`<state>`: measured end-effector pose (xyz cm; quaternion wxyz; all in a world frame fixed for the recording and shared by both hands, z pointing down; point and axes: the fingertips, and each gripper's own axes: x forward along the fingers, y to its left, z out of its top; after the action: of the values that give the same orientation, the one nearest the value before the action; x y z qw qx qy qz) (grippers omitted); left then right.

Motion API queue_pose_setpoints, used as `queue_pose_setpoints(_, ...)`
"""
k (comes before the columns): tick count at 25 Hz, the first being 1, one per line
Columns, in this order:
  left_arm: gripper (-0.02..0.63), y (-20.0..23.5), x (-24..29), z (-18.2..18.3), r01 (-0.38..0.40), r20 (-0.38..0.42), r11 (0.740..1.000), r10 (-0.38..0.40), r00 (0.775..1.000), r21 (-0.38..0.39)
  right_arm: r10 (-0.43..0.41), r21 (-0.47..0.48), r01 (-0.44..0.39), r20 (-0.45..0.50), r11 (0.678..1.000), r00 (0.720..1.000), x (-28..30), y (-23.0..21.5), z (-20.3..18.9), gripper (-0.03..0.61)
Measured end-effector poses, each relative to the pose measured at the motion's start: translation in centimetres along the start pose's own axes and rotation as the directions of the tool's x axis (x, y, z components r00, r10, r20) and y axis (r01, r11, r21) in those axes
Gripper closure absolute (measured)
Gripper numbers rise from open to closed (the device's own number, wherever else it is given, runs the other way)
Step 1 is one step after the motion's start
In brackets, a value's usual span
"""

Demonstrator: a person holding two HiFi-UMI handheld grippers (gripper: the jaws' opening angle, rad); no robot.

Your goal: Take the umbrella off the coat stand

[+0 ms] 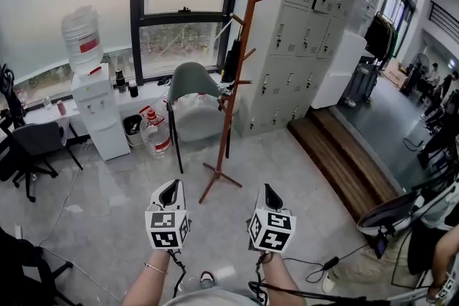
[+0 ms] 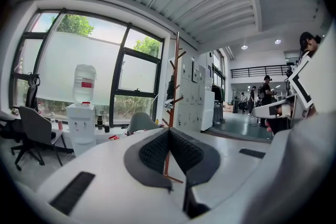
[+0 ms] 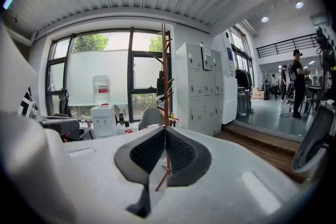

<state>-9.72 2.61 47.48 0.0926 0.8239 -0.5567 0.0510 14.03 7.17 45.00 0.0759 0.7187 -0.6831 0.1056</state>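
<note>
At the upper left of my head view I see a white water dispenser (image 1: 100, 111) topped with a clear bottle (image 1: 80, 39). A grey shell chair (image 1: 188, 82) sits centre; pale grey metal lockers (image 1: 301, 32) fill the upper right.

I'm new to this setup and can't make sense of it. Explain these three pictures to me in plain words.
No robot here: a person holds a two-jawed tool in each hand, the left hand-held gripper and the right hand-held gripper. The wide picture comes from a camera on the person's head, looking down; the other two come from cameras riding on each gripper, looking along its jaws. Both pairs of jaws are closed together and hold nothing. Ahead stands a wooden coat stand with a dark folded umbrella hanging on it, beside a grey chair, a water dispenser and pale lockers.
</note>
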Motion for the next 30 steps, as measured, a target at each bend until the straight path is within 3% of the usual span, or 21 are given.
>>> queue_pose_setpoints(9, 0.609, -0.6, 6.6, 2.0, -0.021, 0.011, 1.000, 0.020, 1.000, 0.014, 0.043, -0.005, -0.043, -0.004, 0.999, 0.999, 6.9, -2.2, 1.9, 0.572)
queue_pose_setpoints(18, 0.609, 0.1, 9.0, 2.2, -0.057, -0.010, 0.998, 0.057, 0.998, 0.024, 0.089, -0.013, -0.089, -0.006, 0.996, 0.996, 10.6, -2.3, 3.1, 0.572)
queue_pose_setpoints(30, 0.609, 1.2, 13.1, 2.1, -0.039, -0.026, 0.999, 0.039, 0.999, 0.025, 0.069, 0.006, -0.069, -0.031, 0.998, 0.997, 14.5, -2.8, 2.7, 0.572)
